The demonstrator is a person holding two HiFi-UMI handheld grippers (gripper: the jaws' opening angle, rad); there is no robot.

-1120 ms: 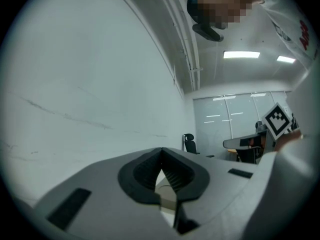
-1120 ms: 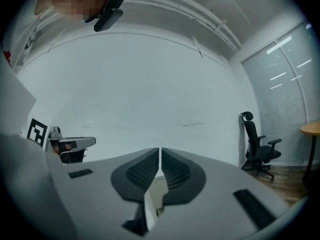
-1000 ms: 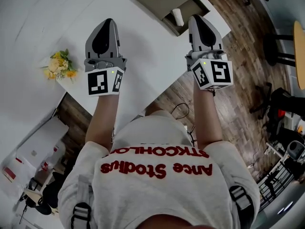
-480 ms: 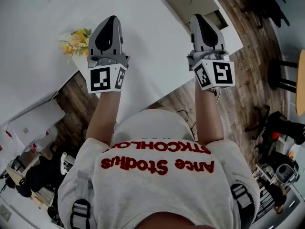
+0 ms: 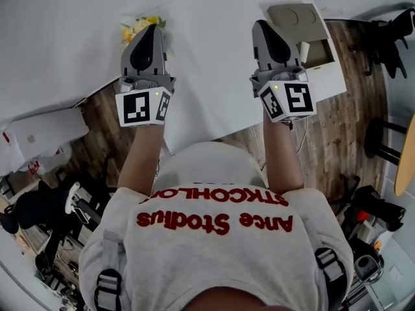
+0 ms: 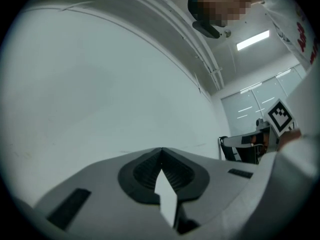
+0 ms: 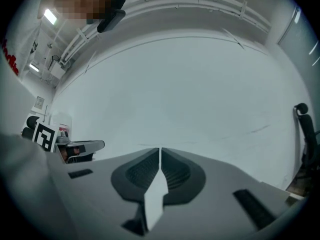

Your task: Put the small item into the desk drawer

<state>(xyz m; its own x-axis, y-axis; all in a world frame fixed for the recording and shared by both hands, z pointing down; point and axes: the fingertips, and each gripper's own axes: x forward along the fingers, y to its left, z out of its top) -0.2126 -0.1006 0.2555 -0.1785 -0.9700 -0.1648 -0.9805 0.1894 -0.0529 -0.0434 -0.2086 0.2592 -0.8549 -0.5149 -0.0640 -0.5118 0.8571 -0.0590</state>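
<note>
In the head view a tan desk drawer unit (image 5: 295, 19) sits at the white desk's far right corner, and its open compartment (image 5: 319, 54) looks dark inside. A small white cylinder (image 5: 303, 50) lies at that compartment's left edge. My right gripper (image 5: 260, 24) hovers over the desk just left of the drawer unit, shut and empty. My left gripper (image 5: 150, 27) is held parallel to it further left, also shut and empty. Both gripper views show only jaw tips pressed together, left (image 6: 161, 149) and right (image 7: 160, 149), against a plain white surface.
A bunch of yellow flowers (image 5: 139, 25) lies on the white desk (image 5: 207, 76) just beyond my left gripper. Wood floor (image 5: 337, 122) surrounds the desk, with dark chairs (image 5: 389, 31) at the right and a white box (image 5: 45, 131) and black gear (image 5: 39, 209) at the left.
The whole view has swung: flowers, desk and drawer unit have slid to the right in the head view. Both grippers kept their side-by-side pose and stayed shut.
</note>
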